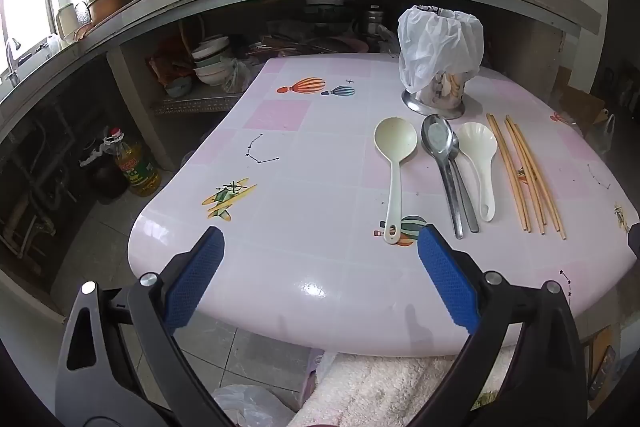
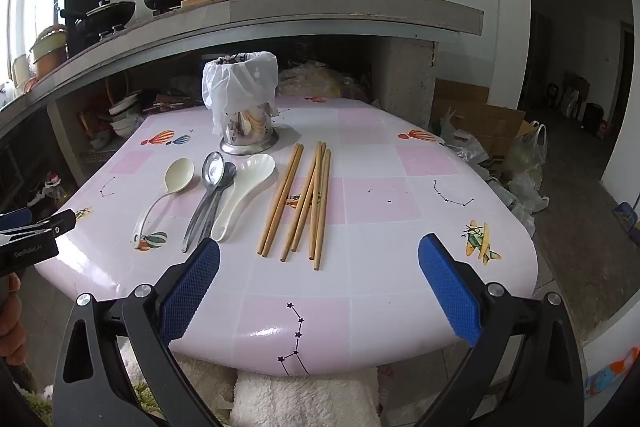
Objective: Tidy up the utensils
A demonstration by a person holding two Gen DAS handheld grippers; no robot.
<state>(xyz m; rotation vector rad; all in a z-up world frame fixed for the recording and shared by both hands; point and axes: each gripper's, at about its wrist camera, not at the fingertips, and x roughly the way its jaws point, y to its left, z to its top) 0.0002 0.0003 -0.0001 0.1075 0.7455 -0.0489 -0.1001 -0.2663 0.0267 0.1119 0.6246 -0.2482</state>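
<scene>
On the pink tiled table [image 1: 304, 163] [image 2: 380, 195] lie a cream ladle-spoon [image 1: 394, 163] [image 2: 168, 191], two metal spoons [image 1: 444, 163] [image 2: 210, 191], a white scalloped spoon [image 1: 482, 167] [image 2: 244, 187] and several wooden chopsticks [image 1: 524, 175] [image 2: 304, 203]. Behind them stands a metal utensil holder [image 1: 438, 91] [image 2: 248, 127] with a white plastic bag over its top. My left gripper [image 1: 320, 283] hovers open over the table's near edge, left of the spoon handles. My right gripper [image 2: 320, 287] hovers open in front of the chopstick ends. Nothing is between either pair of fingers.
A concrete counter [image 2: 320, 15] with pots, bottles and an appliance overhangs the table's far side. Bowls sit on a low shelf [image 1: 208, 63]; an oil bottle [image 1: 136, 167] stands on the floor at left. A fluffy white cloth [image 2: 304, 399] lies below the table's front edge. Bags and cardboard are at right.
</scene>
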